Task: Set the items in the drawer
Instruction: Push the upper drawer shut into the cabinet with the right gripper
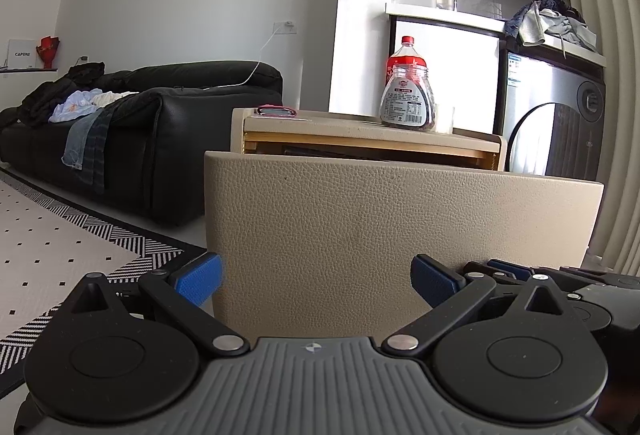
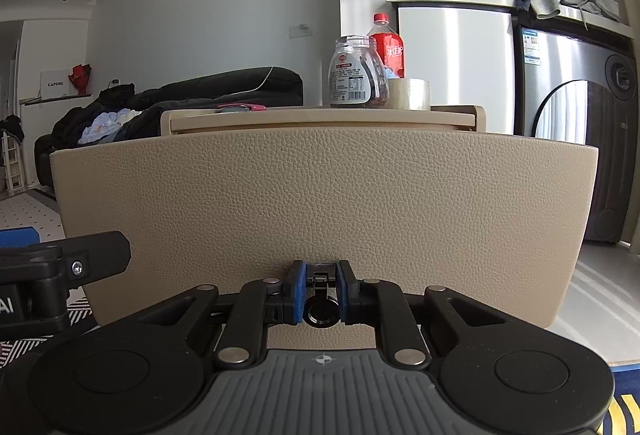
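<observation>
Blue-padded fingers (image 2: 299, 293) of the right gripper (image 2: 320, 291) are pinched tight on the small black metal pull handle (image 2: 319, 309) low on the beige leather-textured drawer front (image 2: 320, 203) — the drawer stands pulled out from its beige cabinet (image 1: 368, 133). Just beside it, the left gripper (image 1: 316, 279) hangs with its fingers spread wide, holding nothing. On the cabinet top stand a clear glass jar of dark contents (image 2: 357, 75), a red-capped drink bottle (image 2: 387, 47), a roll of clear tape (image 2: 410, 94) and a pink flat object (image 2: 240, 108).
</observation>
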Demonstrator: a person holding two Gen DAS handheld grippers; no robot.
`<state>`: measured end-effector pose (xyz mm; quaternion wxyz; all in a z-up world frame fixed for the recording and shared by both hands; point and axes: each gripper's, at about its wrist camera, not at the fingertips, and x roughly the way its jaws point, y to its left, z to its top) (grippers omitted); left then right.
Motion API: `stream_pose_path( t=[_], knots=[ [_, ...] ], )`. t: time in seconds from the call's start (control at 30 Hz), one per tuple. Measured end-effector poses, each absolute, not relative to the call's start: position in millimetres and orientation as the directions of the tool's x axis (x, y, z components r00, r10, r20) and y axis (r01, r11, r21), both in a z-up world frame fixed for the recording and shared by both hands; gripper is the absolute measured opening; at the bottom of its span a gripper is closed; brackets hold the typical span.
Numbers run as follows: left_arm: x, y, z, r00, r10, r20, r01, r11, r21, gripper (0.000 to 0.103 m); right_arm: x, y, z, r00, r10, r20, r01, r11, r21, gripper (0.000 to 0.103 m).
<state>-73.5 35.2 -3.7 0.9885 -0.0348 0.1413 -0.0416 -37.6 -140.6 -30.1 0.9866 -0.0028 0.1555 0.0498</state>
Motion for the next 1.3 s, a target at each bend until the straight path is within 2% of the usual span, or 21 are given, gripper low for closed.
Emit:
stream_pose_path(
  t=[0.7, 1.3],
  knots=[
    [-64, 33, -3, 0.945, -0.054, -0.323, 0.032, 0.997, -0.072, 0.103, -18, -138, -28, 0.944, 0.095, -0.317, -0.098, 0.995, 0.006, 0.018],
    [-50, 36, 5, 0.948, -0.049, -0.315, 0.028, 0.997, -0.071, 0.103, 12, -137, -26, 0.939, 0.097, -0.330, -0.103, 0.995, 0.000, 0.018]
  ],
)
